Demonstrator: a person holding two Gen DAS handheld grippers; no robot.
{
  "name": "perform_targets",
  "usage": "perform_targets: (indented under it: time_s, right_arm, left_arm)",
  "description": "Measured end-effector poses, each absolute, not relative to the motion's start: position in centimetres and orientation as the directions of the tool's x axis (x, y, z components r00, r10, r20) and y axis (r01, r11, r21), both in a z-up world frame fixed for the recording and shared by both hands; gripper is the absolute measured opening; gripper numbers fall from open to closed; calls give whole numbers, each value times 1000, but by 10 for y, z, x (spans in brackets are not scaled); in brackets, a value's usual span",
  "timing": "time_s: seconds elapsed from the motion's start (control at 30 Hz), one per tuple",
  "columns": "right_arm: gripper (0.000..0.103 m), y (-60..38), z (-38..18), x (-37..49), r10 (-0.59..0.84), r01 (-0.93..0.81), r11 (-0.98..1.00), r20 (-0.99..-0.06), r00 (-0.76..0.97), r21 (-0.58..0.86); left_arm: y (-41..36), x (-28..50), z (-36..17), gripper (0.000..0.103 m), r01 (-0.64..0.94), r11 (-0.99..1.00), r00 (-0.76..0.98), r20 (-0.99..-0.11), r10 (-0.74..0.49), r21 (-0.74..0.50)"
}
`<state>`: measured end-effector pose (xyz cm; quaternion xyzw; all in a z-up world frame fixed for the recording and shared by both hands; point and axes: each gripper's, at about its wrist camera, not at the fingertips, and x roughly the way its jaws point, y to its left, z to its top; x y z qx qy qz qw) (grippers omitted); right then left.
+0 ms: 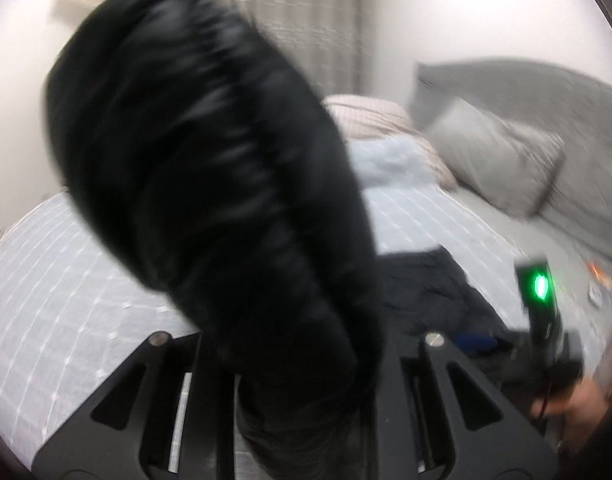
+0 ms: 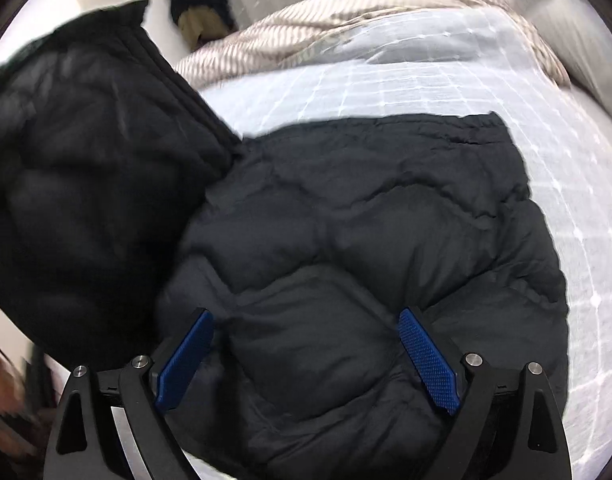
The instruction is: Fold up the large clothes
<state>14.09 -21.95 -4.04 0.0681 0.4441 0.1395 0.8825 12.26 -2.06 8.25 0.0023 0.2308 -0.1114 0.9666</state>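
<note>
Black puffer jacket (image 2: 365,248) is what we're folding, and it's spread on the bed (image 2: 425,92), filling the middle of the right wrist view. Its body runs long from about 6 o'clock up to the hem edge at 1 o'clock. We've got one part, looks like a sleeve (image 1: 210,184), pinched in the left gripper (image 1: 298,412), jaws clamped tight on the fabric. It hangs up and away toward 11 o'clock in the left wrist view, pretty blurred. Our guess is we're lifting it so it can swing across the body for the fold.

The right gripper (image 2: 306,360) sits low over the jacket near 6 o'clock with jaws spread wide, gripping nothing, the padding bulging between them. Probably it's there to pin the body down. Grey pillow (image 1: 501,156) sits off at 2 o'clock.
</note>
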Motion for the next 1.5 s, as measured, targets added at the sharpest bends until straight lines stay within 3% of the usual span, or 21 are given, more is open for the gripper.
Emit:
perform_targets:
  time_s: [0.1, 0.23, 0.43, 0.53, 0.63, 0.87, 1.03, 1.17, 1.3, 1.5]
  right_arm:
    - [95, -256, -27, 139, 342, -99, 926, -701, 626, 364]
    - [95, -304, -14, 130, 274, 39, 903, -642, 716, 429]
    - [95, -349, -5, 114, 129, 198, 883, -624, 771, 426]
    - [95, -357, -6, 110, 130, 210, 870, -619, 774, 445]
    - [95, -359, -5, 101, 153, 204, 859, -615, 774, 470]
    - [95, -370, 11, 97, 199, 163, 838, -569, 798, 521]
    - [95, -370, 20, 97, 235, 114, 832, -531, 814, 542]
    - [95, -370, 19, 105, 349, 37, 782, -486, 801, 622]
    - [95, -358, 9, 117, 480, -24, 712, -462, 746, 701]
    - [95, -350, -8, 129, 468, 68, 678, -501, 728, 732]
  left_arm:
    - [-48, 126, 72, 26, 345, 938, 806, -500, -317, -38]
    - [-77, 140, 50, 30, 488, 867, 668, -595, -447, -104]
    - [-113, 148, 10, 45, 622, 779, 538, -684, -493, -72]
    - [-127, 143, 4, 60, 682, 731, 509, -702, -498, -25]
    - [-135, 133, 10, 82, 729, 684, 464, -720, -515, -19]
    - [-108, 108, 60, 83, 793, 594, 352, -693, -629, -137]
    - [-68, 97, 94, 94, 789, 563, 366, -548, -752, -246]
    - [-34, 96, 89, 95, 731, 640, 494, -463, -736, -237]
    - [-26, 136, 61, 95, 623, 742, 556, -527, -643, -249]
    - [-17, 175, 17, 90, 518, 773, 504, -600, -622, -367]
